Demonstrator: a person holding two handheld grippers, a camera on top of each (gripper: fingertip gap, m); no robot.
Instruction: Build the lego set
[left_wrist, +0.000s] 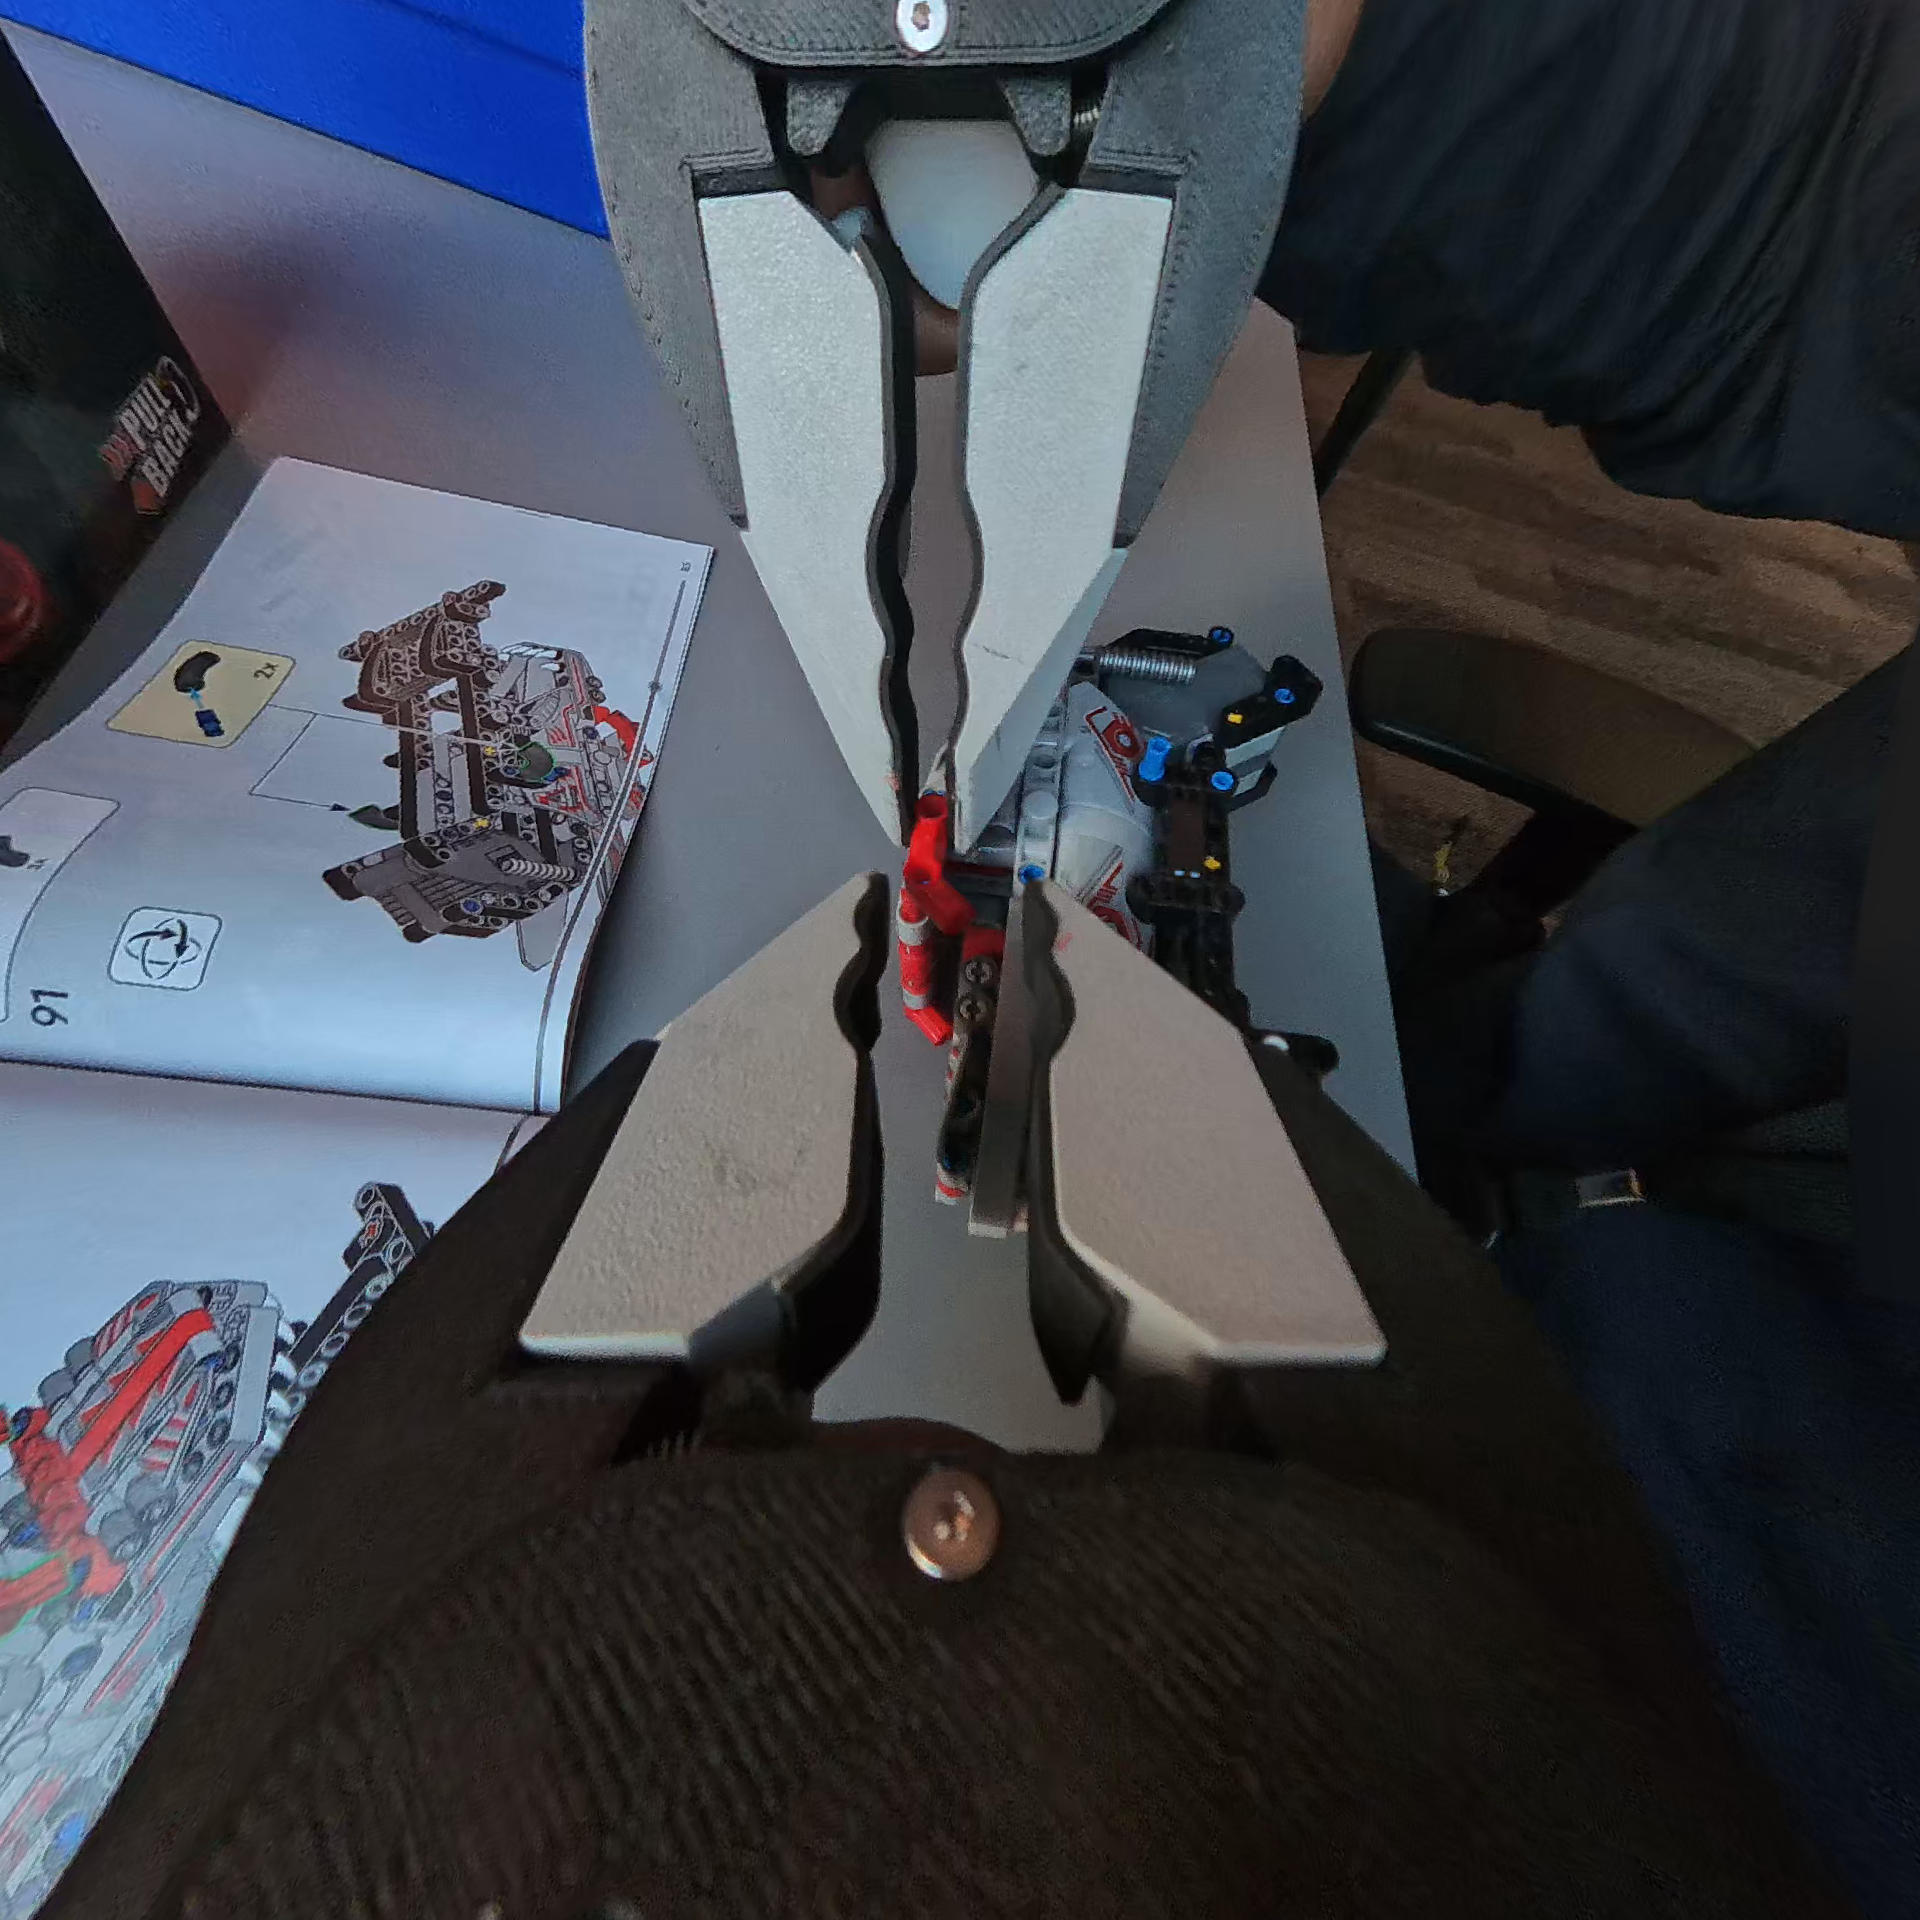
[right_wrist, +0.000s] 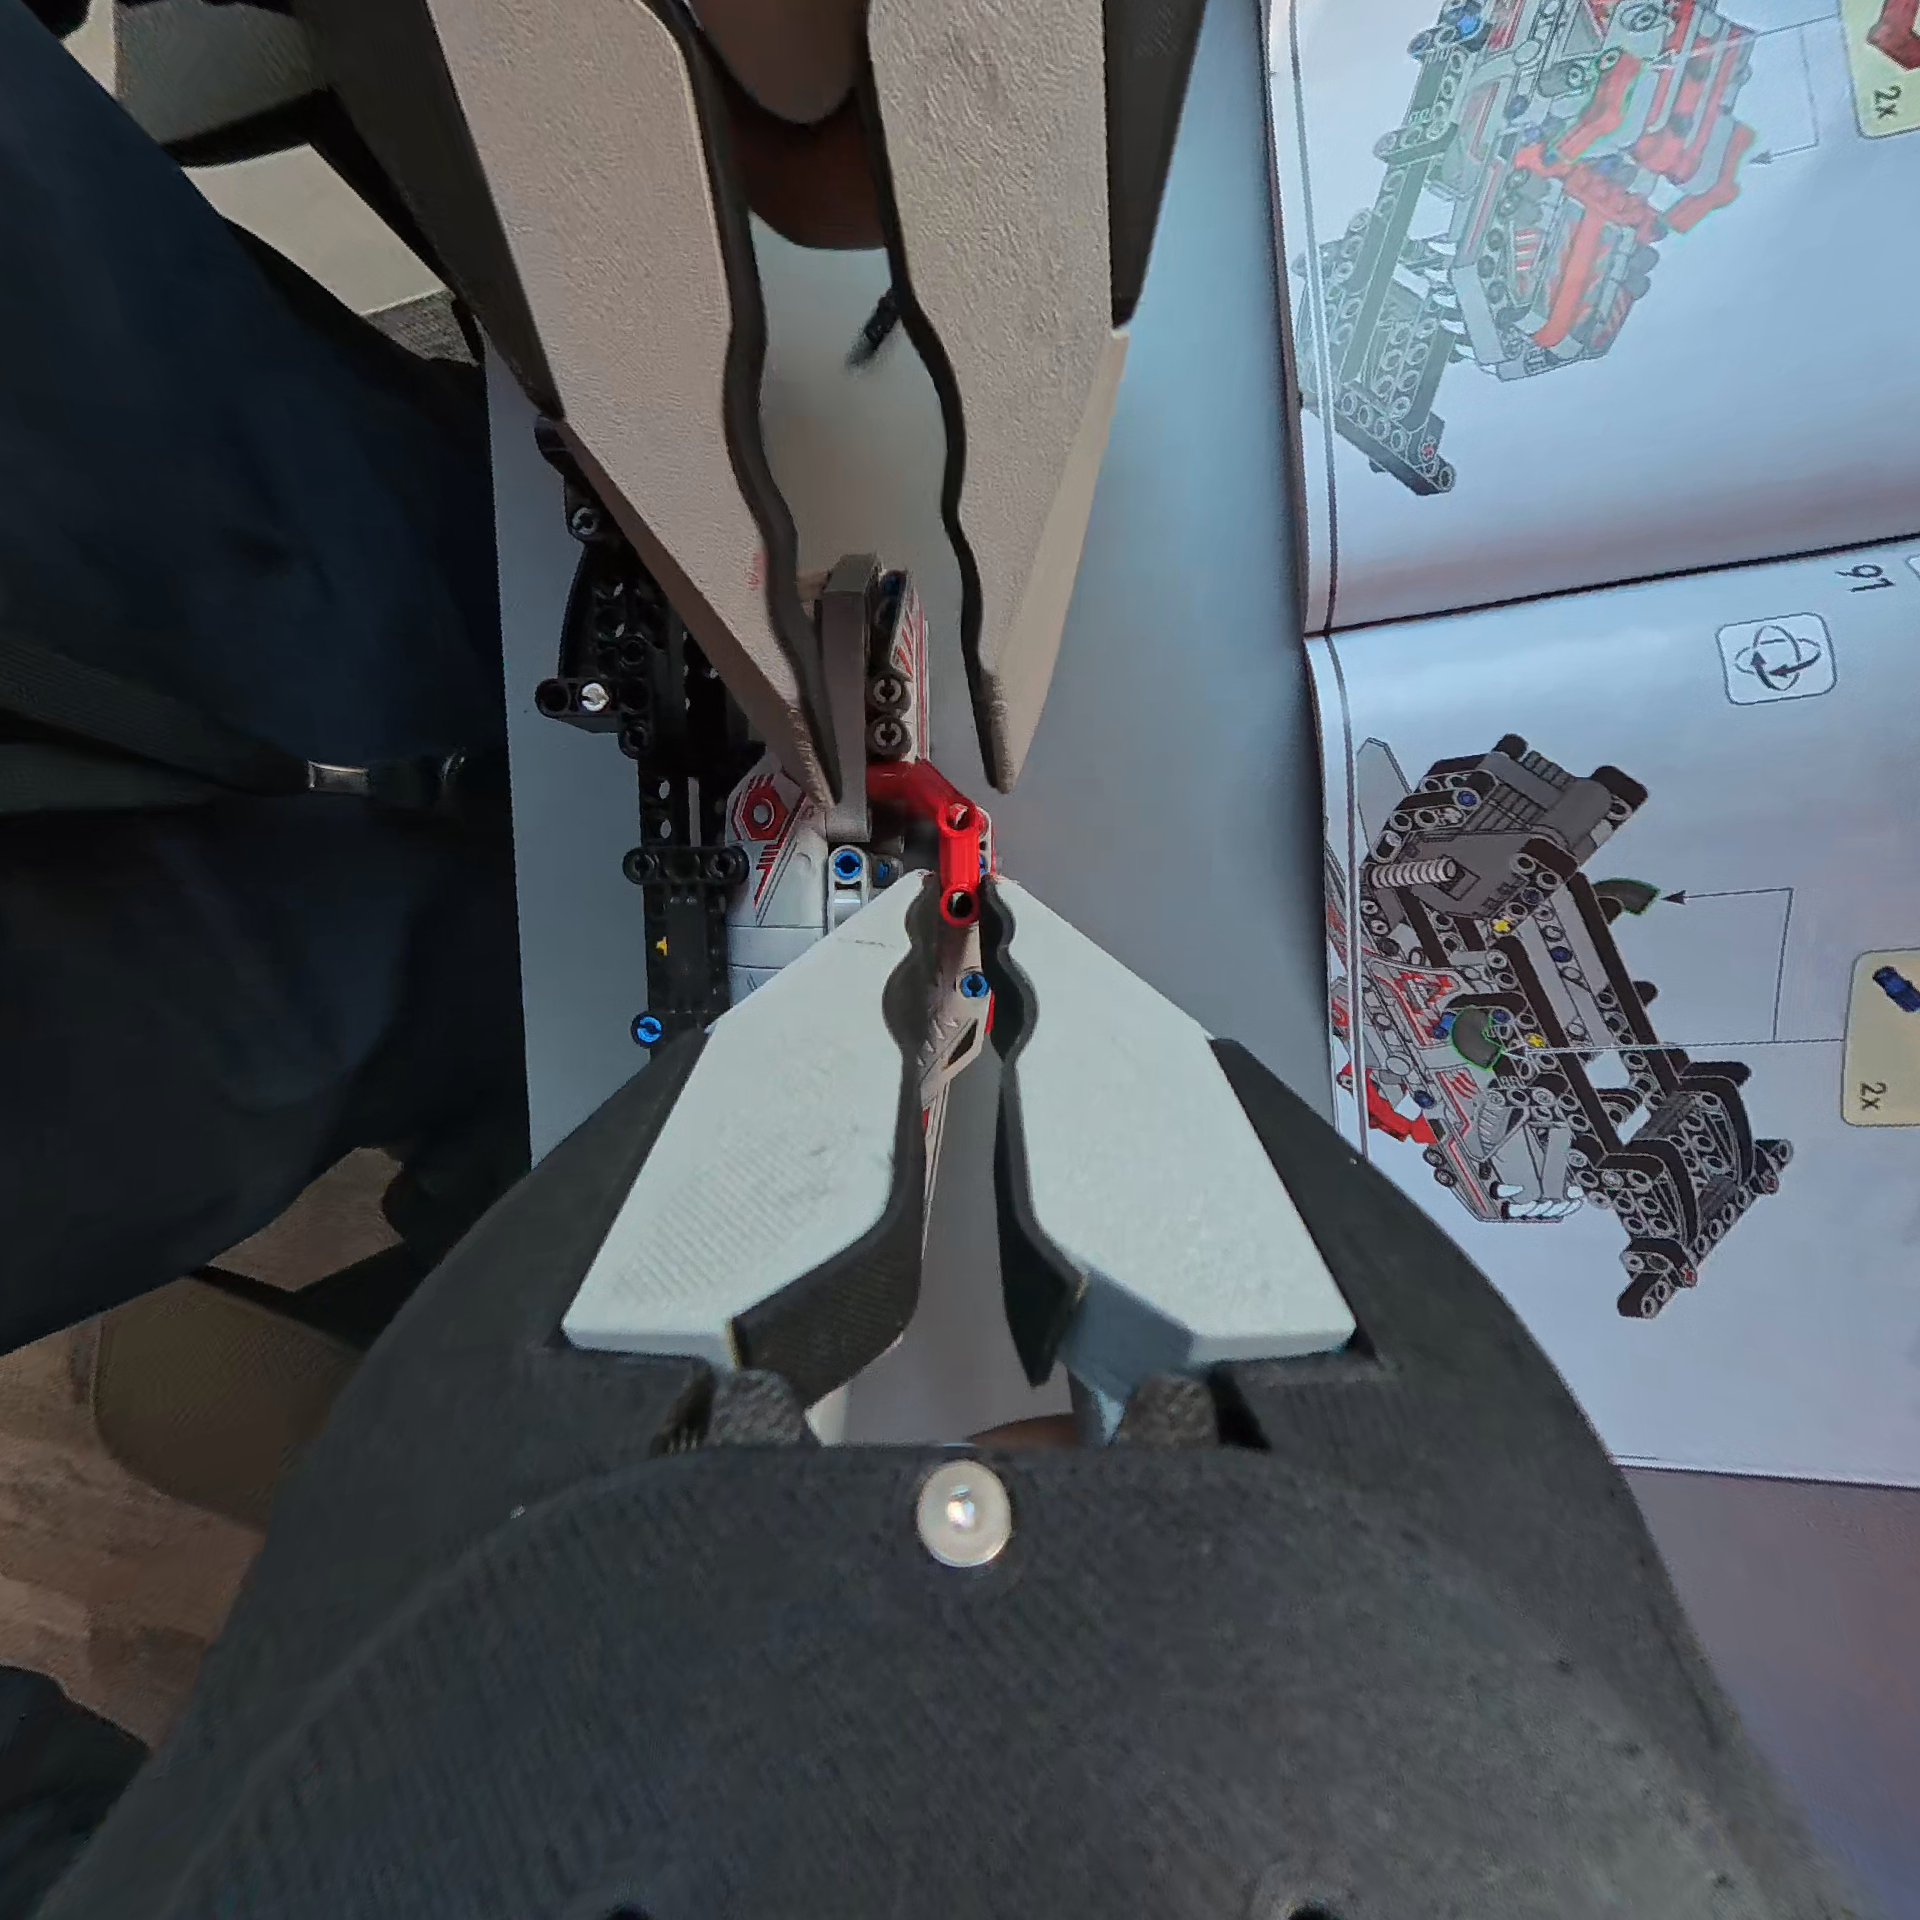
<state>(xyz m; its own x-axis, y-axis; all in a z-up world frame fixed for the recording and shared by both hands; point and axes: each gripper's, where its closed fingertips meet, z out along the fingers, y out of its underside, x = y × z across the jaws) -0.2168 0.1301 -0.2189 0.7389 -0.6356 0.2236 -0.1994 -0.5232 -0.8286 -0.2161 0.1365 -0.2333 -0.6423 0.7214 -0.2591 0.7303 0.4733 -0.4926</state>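
A partly built lego model (left_wrist: 1101, 790), black frame with white, grey and red parts, sits at the table's right edge. My left gripper (left_wrist: 954, 883) is closed around its front end, with a red angled piece (left_wrist: 925, 914) and a grey panel (left_wrist: 997, 1143) between the fingers. My right gripper (right_wrist: 958, 883) faces it and is shut on the same red piece (right_wrist: 958, 842) and a grey patterned panel (right_wrist: 945, 1039). The right gripper also shows in the left wrist view (left_wrist: 930, 831), and the left gripper in the right wrist view (right_wrist: 909, 784). The model (right_wrist: 779, 883) lies partly hidden behind the fingers.
An open instruction booklet (left_wrist: 364, 790) (right_wrist: 1558, 935) lies on the grey table (left_wrist: 416, 343) beside the model. A dark box (left_wrist: 104, 436) stands at the far left. A person in dark clothes (left_wrist: 1662, 208) and a chair (left_wrist: 1507, 727) are past the table edge. My two grippers' fingertips are within a few centimetres of each other.
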